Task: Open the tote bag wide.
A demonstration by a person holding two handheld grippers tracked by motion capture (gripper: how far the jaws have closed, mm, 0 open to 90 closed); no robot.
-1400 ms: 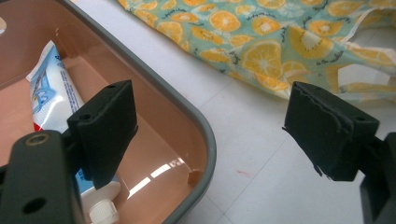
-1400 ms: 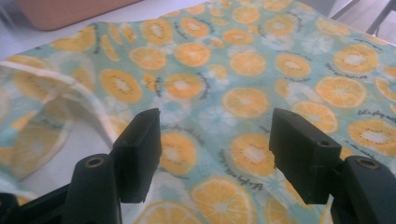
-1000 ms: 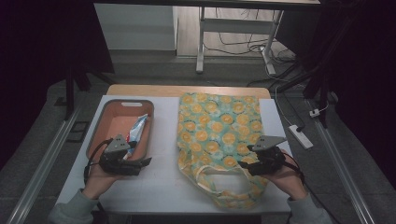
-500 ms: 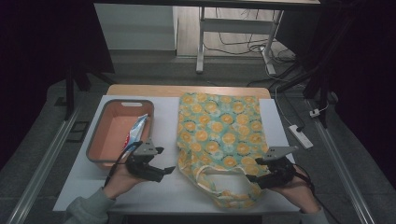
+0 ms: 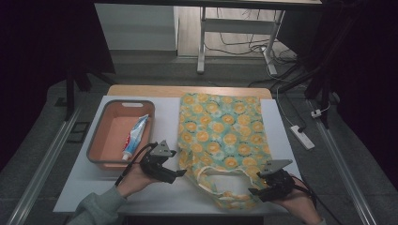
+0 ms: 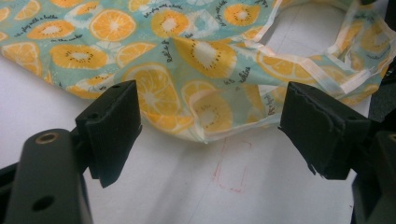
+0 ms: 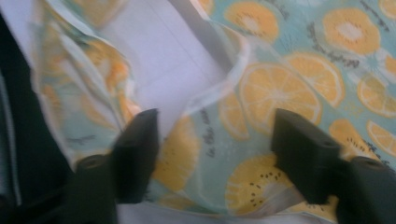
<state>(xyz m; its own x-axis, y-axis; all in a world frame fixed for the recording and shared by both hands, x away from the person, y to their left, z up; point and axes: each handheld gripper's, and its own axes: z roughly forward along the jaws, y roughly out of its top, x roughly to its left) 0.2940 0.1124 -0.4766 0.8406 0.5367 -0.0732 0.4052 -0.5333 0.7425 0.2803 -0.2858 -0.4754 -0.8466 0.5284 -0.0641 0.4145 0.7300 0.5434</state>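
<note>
**Both tools now at the bag mouth, nothing gripped yet**

Since a second ago the left tool [image 5: 174,174] has slid right, away from the orange bin [image 5: 98,140], to the near-left corner of the fruit-print bag [image 5: 220,136]. The right tool [image 5: 253,191] has dropped nearer and lower, onto the bag's near-right edge by the handles [image 5: 225,174].

Bag lies flat on the white bench [image 5: 164,117], mouth and handles toward the near edge, some fabric drooping over it. A toothpaste tube [image 5: 133,137] sits in the bin, well apart from both tools.

Risks:
- Right tool pinches both layers, or a handle strap, instead of one wall: mouth stays shut when lifted (that view is blurred, layers hard to separate).
- Left tool closes on bench, not cloth: the corner sits just beyond its pads, so it may grab only the hem tip and slip.
- Uneven pull drags the bag off the near edge.

Tool state:
- Left: wide, bag corner [image 6: 201,126] between and just past the jaws, pads not touching it.
- Right: jaws have just been closing, now mid-width, straddling the printed fabric [image 7: 219,154]; pads not yet pressing it.
</note>
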